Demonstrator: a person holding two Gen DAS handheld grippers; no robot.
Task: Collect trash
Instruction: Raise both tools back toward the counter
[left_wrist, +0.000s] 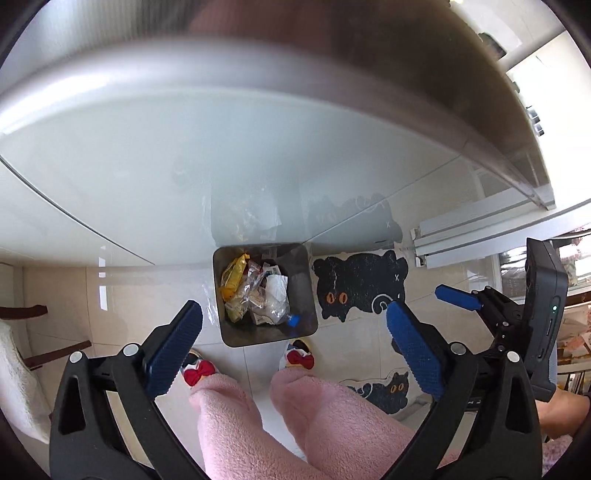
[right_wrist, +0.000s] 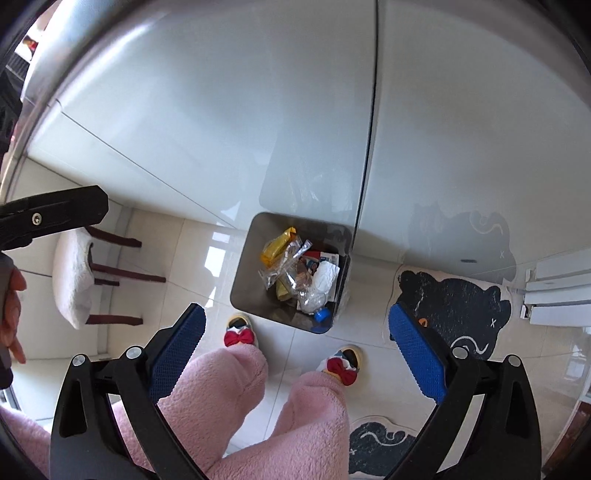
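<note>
A square metal trash bin (left_wrist: 236, 332) (right_wrist: 245, 280) stands on the tiled floor against white glossy cabinet doors. It holds trash: a yellow wrapper (left_wrist: 232, 277) (right_wrist: 277, 245), clear plastic wrappers (left_wrist: 258, 291) (right_wrist: 291, 273), white paper (left_wrist: 277, 288) (right_wrist: 327, 275) and a clear bottle with a blue cap (left_wrist: 293, 319) (right_wrist: 322, 314). My left gripper (left_wrist: 295, 343) is open and empty, held high above the bin. My right gripper (right_wrist: 297, 347) is open and empty, also above the bin. The right gripper also shows in the left wrist view (left_wrist: 428, 306).
The person's pink-clad legs (left_wrist: 295, 417) (right_wrist: 258, 398) and slippers with red bows (left_wrist: 300, 359) (right_wrist: 240, 336) stand just before the bin. Black cat-shaped mats (left_wrist: 362, 288) (right_wrist: 454, 306) lie right of it. A wooden stool with a white cushion (right_wrist: 74, 280) stands at left.
</note>
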